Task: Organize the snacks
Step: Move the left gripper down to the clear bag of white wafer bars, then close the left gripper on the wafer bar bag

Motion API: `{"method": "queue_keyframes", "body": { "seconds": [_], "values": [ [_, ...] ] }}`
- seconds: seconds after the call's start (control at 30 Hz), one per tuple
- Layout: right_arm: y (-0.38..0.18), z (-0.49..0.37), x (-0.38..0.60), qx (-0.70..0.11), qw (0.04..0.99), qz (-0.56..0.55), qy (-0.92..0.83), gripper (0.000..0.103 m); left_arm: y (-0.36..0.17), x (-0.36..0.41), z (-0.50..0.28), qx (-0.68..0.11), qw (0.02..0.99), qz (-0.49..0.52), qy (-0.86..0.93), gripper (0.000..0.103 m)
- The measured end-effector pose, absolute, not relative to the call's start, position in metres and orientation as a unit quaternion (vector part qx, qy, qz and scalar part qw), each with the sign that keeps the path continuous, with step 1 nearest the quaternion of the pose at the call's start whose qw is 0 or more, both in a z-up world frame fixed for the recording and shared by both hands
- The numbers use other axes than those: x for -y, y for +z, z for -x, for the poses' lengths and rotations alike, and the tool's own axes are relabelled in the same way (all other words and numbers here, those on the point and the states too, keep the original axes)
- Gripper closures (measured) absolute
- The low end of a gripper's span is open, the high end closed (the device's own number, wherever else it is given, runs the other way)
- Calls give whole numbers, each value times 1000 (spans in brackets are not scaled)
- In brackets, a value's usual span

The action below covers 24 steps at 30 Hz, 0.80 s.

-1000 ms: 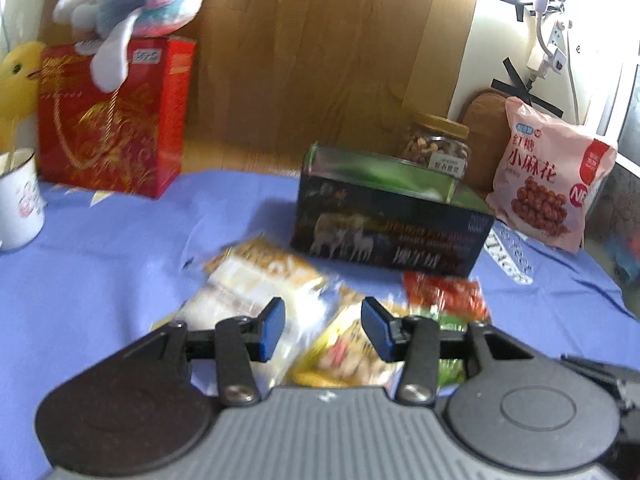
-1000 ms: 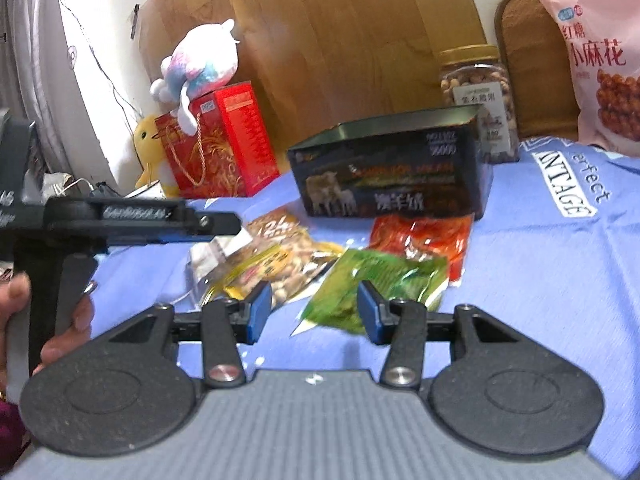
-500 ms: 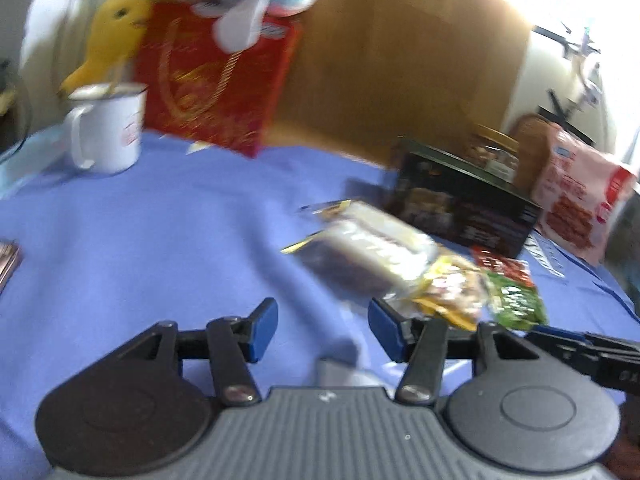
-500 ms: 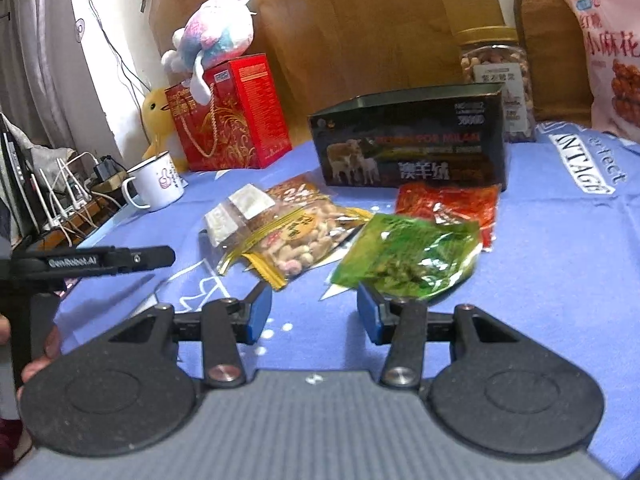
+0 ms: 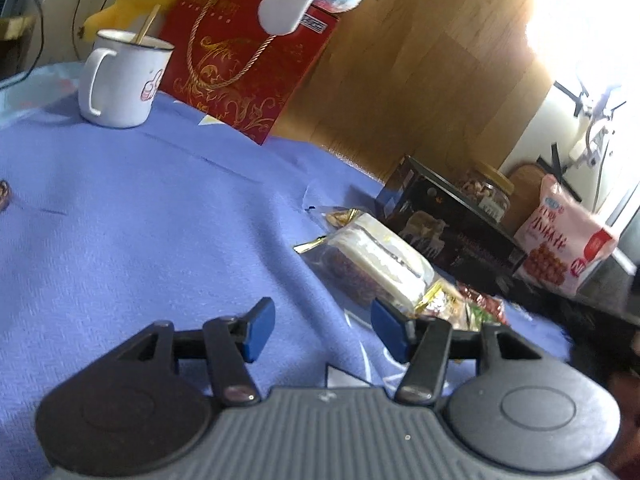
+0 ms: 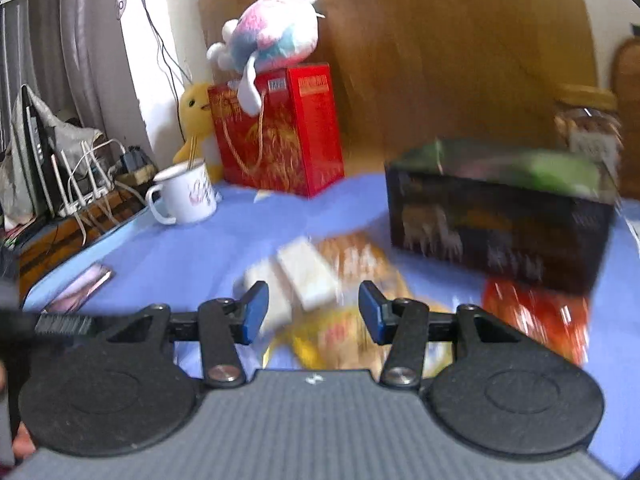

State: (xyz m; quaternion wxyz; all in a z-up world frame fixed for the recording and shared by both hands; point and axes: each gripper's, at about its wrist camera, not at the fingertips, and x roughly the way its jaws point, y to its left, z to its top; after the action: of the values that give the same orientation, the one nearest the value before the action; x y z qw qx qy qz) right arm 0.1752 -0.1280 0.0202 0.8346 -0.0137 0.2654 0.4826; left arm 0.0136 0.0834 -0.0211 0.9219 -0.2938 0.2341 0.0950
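Observation:
Several snack packets lie on the blue cloth in front of a dark open tin box (image 5: 452, 224) (image 6: 500, 216). A clear packet with a white label (image 5: 376, 260) (image 6: 304, 272) is nearest, with a yellow packet (image 6: 336, 332) and a red packet (image 6: 536, 312) (image 5: 486, 302) beside it. My left gripper (image 5: 323, 330) is open and empty, low over bare cloth left of the packets. My right gripper (image 6: 309, 312) is open and empty, above the white-label and yellow packets. The right wrist view is blurred.
A white mug (image 5: 120, 80) (image 6: 184, 196), a red gift box (image 5: 244, 56) (image 6: 280, 132) with a plush toy (image 6: 268, 36) on it, and a yellow plush stand at the back left. A nut jar (image 5: 486, 192) and a pink snack bag (image 5: 560, 244) stand behind the tin.
Both grippers swung left and stayed open. The left one left the packets for bare cloth. The right one moved from the green packet to over the white-label and yellow packets.

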Motion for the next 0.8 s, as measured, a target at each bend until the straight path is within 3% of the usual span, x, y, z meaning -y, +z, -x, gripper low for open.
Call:
{"method": "queue_keyframes", "body": {
  "seconds": [0.33, 0.6, 0.8],
  "values": [
    [5, -209, 61, -318, 774, 91, 541, 51, -27, -105, 1, -197, 905, 365, 97, 48],
    [4, -161, 122, -272, 661, 139, 685, 48, -29, -110, 1, -189, 899, 386, 82, 47],
    [8, -139, 170, -273, 696, 99, 657, 34, -24, -99, -8, -208, 909, 353, 72, 41]
  ]
}}
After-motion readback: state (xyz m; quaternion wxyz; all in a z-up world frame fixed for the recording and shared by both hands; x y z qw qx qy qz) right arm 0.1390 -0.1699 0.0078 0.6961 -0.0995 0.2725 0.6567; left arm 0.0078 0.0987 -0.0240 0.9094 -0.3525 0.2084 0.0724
